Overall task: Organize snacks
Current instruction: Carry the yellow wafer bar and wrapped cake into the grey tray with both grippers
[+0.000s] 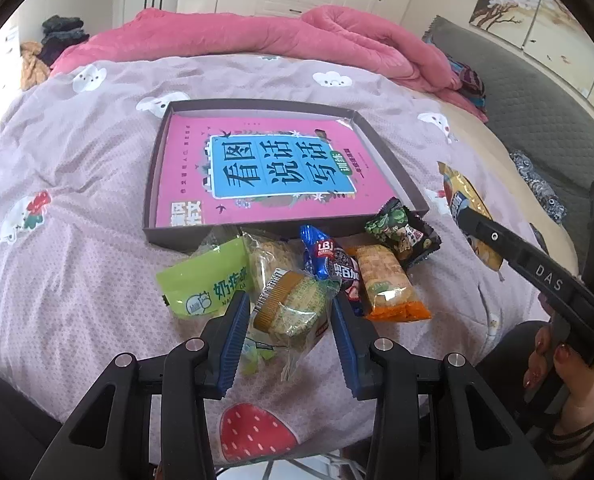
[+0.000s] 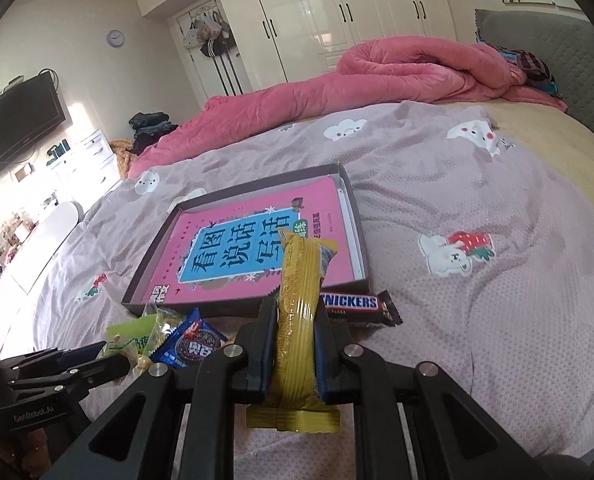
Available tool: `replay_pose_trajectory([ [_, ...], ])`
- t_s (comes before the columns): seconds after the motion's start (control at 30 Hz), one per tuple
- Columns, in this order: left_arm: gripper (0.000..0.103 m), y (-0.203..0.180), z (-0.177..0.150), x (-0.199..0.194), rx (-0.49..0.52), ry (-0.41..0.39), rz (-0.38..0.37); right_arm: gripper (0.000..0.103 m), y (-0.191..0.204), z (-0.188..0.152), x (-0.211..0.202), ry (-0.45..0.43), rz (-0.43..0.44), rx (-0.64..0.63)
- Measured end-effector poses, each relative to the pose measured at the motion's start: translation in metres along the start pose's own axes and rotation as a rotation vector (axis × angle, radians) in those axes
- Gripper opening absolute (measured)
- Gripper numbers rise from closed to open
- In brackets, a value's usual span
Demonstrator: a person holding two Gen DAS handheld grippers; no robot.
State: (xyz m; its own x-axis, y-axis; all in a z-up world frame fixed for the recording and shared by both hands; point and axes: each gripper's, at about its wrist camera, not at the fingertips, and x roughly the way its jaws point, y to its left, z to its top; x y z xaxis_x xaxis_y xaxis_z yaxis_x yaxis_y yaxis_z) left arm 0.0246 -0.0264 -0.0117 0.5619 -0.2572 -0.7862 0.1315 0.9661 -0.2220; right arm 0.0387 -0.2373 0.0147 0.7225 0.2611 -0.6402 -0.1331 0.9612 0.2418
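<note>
Left wrist view close above snack pile, right wrist view lower, rightward, both facing shallow box

We see a bed under a mauve cartoon-print cover, a rolled pink quilt along its far edge. Mid-bed lies a shallow box; snack packets and a Snickers bar lie beside its near wall.

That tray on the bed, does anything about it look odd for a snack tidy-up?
Yes. The tray holds no snacks, only a pink book covering most of its floor. The snacks lie heaped on the bedspread against its near edge, and a Snickers bar lies off by itself.
</note>
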Motion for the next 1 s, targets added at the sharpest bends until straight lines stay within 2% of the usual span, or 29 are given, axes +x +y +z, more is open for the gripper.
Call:
replay_pose_trajectory([
  [1.0, 0.043, 0.025, 0.050, 0.016, -0.080, -0.066, 0.082, 0.017, -0.009, 0.034, 0.026, -0.041, 0.041, 0.000],
])
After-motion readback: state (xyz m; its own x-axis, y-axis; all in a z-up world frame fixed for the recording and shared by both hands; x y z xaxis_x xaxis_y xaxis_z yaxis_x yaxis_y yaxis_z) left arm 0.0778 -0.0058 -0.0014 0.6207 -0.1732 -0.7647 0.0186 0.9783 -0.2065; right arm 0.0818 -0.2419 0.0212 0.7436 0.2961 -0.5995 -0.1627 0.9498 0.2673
